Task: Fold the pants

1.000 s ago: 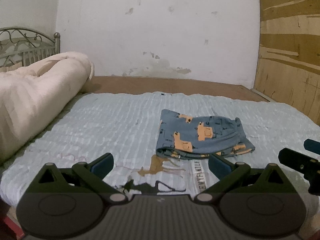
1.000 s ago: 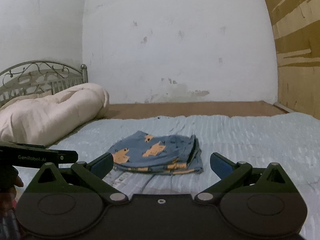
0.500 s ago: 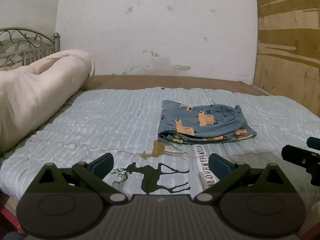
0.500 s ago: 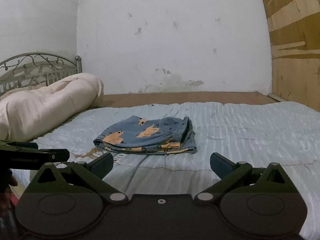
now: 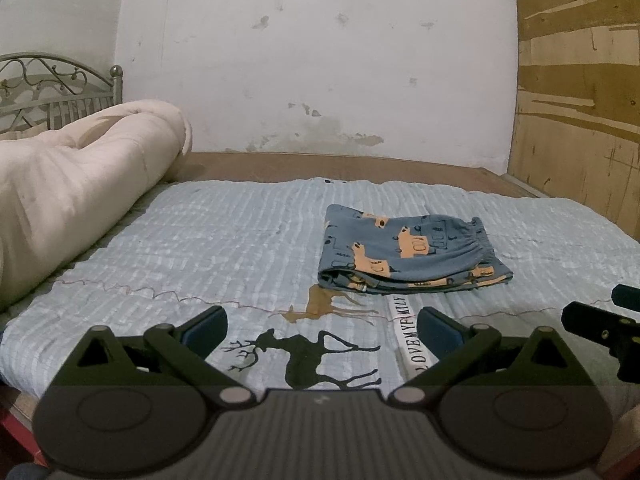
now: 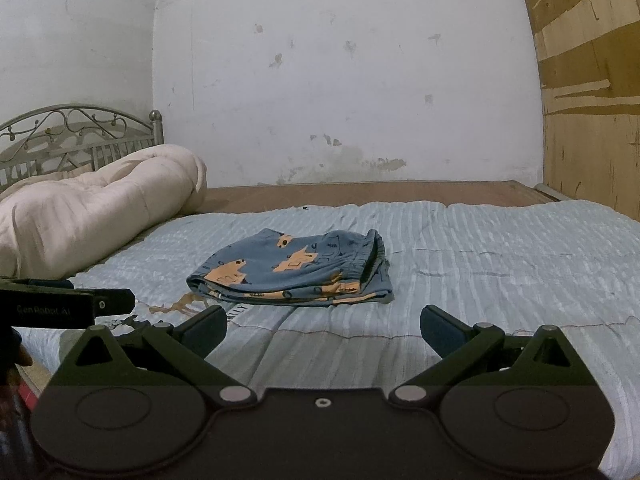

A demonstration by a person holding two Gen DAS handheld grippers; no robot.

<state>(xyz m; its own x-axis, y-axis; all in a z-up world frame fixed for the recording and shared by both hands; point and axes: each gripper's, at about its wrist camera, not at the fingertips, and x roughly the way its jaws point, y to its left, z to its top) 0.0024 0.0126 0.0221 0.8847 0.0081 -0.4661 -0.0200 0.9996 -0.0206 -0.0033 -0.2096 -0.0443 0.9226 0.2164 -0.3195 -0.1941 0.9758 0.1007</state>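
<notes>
Pale blue bedding [image 5: 224, 248] on the bed carries the pants [image 5: 408, 256], folded into a compact stack near the middle. Both the left claw [image 5: 322, 326] and right claw [image 6: 323, 326] are held apart, empty, short of it. Edges could be squared by light presses only. Inner layers are hidden

Open bedspread [image 5: 208, 248] surrounds the folded pants [image 5: 408, 256]; rolled duvet [image 5: 72, 184] blocks the left.
</notes>
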